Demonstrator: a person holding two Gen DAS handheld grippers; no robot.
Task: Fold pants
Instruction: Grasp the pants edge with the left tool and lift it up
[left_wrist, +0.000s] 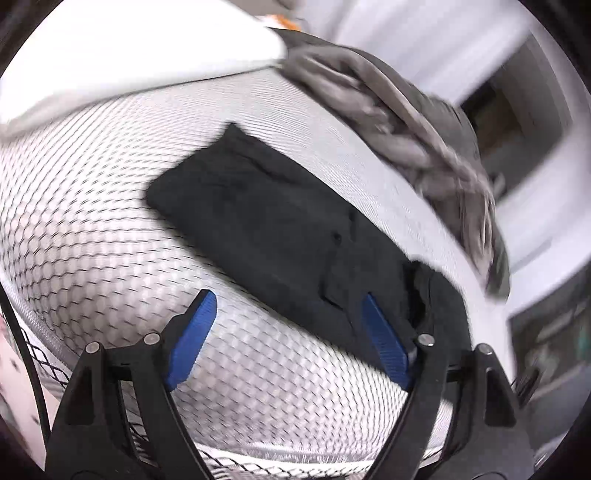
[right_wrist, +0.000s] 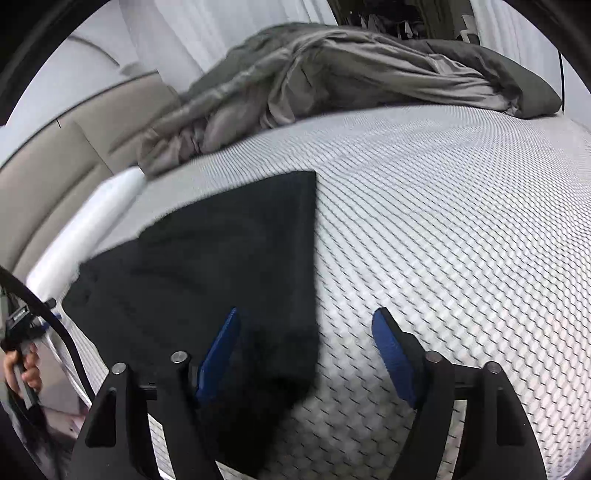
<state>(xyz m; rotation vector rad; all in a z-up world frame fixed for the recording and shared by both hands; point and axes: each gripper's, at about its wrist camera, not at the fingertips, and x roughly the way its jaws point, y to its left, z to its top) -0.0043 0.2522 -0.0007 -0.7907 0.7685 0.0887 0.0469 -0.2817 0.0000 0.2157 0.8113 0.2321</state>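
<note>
A: Left tongs (left_wrist: 286, 308) stand wide apart, blue pads clear of any cloth, and the black pants (left_wrist: 273, 236) lie just ahead as a flat folded slab on the mattress (left_wrist: 110, 236)

B: Right tongs (right_wrist: 306, 326) gape too, nothing pinched; the pants (right_wrist: 229, 266) sit under the left pad and stretch away, one straight edge running up the middle of the right wrist view

A: Looks to me like a release after a fold, so the good move now is lifting both tongs straight off without snagging that top layer, then checking the edges line up

B: Agreed, and pressing the bulgy end near the left tongs flat would help

A: Trouble is, black on black: I can't count the layers or find the waistband

B: Both views smear with blur, and the near end is cut off behind the tongs. Grey duvet (right_wrist: 332, 74) heaped beyond, pillow (right_wrist: 96, 225) beside it, a hand (right_wrist: 26, 373) at the edge
</note>
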